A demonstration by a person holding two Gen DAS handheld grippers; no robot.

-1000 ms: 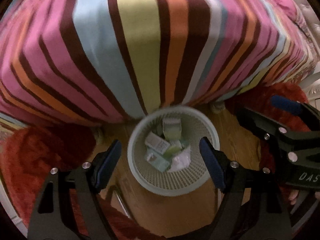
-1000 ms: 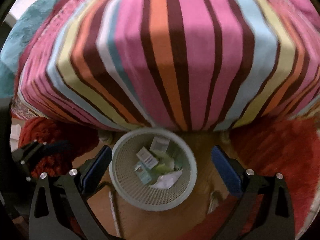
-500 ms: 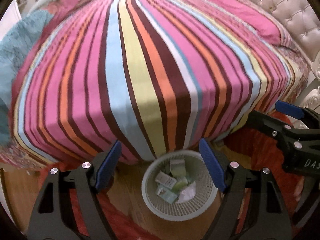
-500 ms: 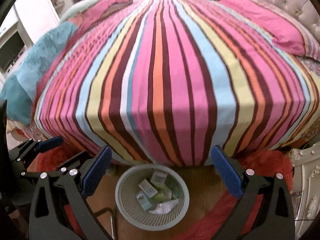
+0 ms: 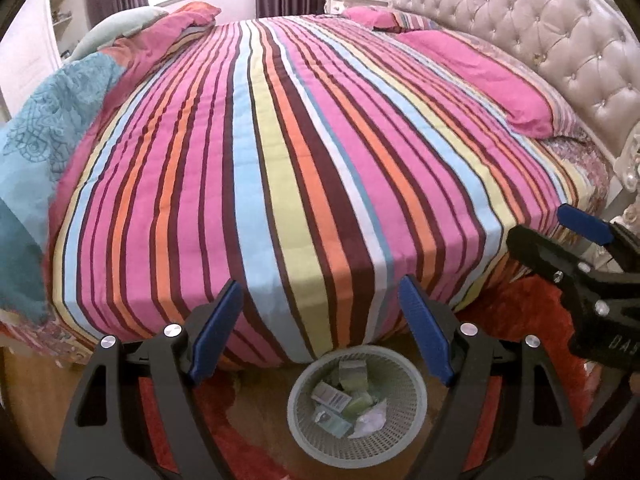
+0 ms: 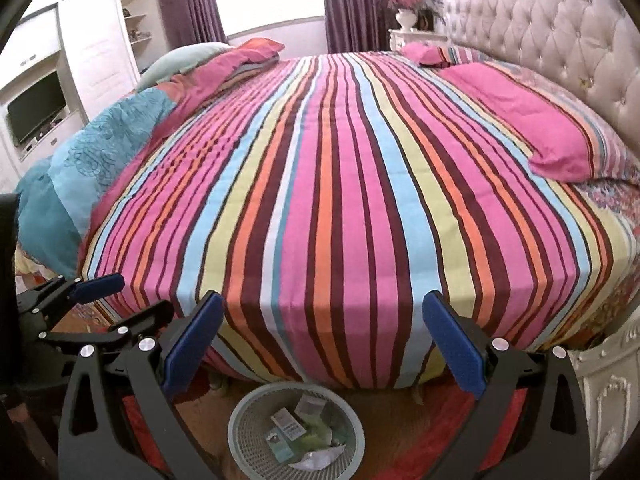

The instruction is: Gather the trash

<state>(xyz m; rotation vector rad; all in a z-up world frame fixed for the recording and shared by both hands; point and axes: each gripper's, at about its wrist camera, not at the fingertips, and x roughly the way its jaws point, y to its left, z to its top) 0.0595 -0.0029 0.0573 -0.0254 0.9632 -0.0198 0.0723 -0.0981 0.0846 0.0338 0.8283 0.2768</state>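
Observation:
A pale green mesh wastebasket (image 5: 412,420) (image 6: 248,444) stands on the wooden floor at the foot of the bed. Inside lie several small cartons (image 5: 331,396) (image 6: 286,426) and crumpled white paper (image 5: 370,424). My left gripper (image 5: 320,320) hangs open above and behind the basket, nothing between its blue pads. My right gripper (image 6: 322,328) is also open and empty, raised over the bed's edge. The right gripper shows at the right of the left wrist view (image 5: 576,248), and the left gripper at the left of the right wrist view (image 6: 80,300).
A wide bed with a striped cover (image 5: 280,160) (image 6: 340,180) fills the view, with pink pillows (image 6: 552,136), a teal blanket (image 6: 80,168) and a tufted headboard (image 5: 540,40). A red rug (image 5: 520,308) lies on the floor. White cabinets with a screen (image 6: 36,116) stand far left.
Both grippers have risen and tilted up, so the basket has slid to the bottom of each view and the whole bed has come into sight. Both sets of jaws stay as wide as before.

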